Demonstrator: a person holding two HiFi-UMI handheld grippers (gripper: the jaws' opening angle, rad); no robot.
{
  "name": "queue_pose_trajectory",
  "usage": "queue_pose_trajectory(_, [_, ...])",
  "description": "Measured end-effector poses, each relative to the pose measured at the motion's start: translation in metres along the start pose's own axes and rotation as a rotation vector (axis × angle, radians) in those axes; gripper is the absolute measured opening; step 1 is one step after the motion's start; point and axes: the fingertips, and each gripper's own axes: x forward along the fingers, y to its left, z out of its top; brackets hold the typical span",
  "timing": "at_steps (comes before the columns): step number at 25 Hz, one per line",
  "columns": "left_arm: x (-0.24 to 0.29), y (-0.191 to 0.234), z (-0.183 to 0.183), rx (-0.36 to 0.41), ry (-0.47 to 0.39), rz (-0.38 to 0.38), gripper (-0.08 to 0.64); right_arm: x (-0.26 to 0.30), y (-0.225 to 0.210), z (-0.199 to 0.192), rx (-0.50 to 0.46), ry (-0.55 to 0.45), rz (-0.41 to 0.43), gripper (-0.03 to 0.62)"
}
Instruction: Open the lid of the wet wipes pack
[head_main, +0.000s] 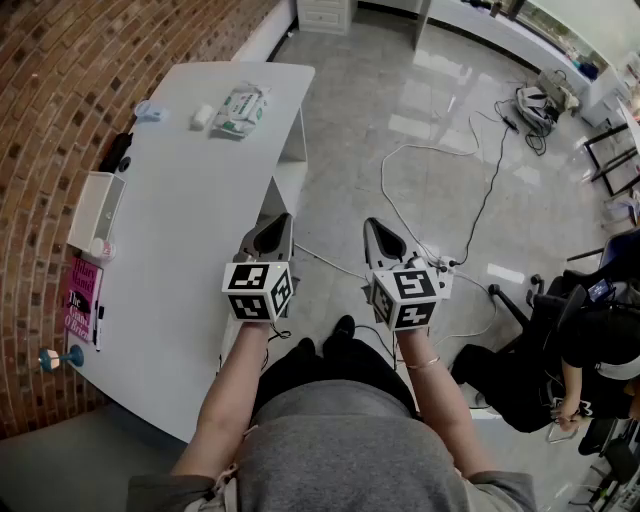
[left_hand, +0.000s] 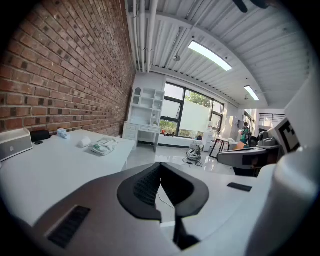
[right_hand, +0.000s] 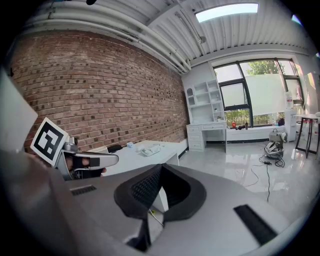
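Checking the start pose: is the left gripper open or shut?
Shut. In its own view the left gripper has its jaws meeting at the tips, with nothing between them.

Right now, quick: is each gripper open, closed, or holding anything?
Left gripper: closed, holding nothing.
Right gripper: closed, holding nothing.
Wet wipes pack: untouched at the far end of the table.

2 grippers (head_main: 279, 222) (head_main: 373, 226), 1 wipes pk (head_main: 240, 108), 1 table (head_main: 180, 240)
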Motion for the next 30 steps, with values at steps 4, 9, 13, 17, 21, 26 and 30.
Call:
queue_pose_trajectory(4, [0.002, -0.003, -0.001, 0.001, -0.003, 0.011, 0.023, -0.001, -0.003, -0.004, 0.013, 0.002, 0.012, 0.002])
queue_pose_trajectory(9, [0.010, -0.008, -0.005, 0.003, 0.012, -0.004, 0.026, -0.002, -0.016, -0.012, 0.028, 0.016, -0.014, 0.005])
queue_pose_trajectory(13, [0.019, -0.014, -0.006, 0.002, 0.021, -0.014, 0.034, -0.004, -0.028, -0.010, 0.034, 0.008, -0.035, 0.008])
queue_pose_trajectory(17, [0.029, -0.024, -0.003, 0.000, 0.016, -0.021, 0.095, -0.009, -0.045, -0.012, 0.052, 0.019, -0.052, 0.061])
queue_pose_trajectory(21, [0.039, -0.034, 0.000, 0.015, 0.017, -0.026, 0.123, -0.011, -0.060, -0.012, 0.070, 0.021, -0.066, 0.087])
queue_pose_trajectory(26, [0.046, -0.041, 0.004, 0.031, 0.011, -0.015, 0.127, -0.015, -0.076, -0.014, 0.094, 0.020, -0.065, 0.100])
queue_pose_trajectory(30, [0.049, -0.042, 0.006, 0.042, 0.010, -0.001, 0.133, -0.015, -0.090, -0.015, 0.102, 0.017, -0.069, 0.104])
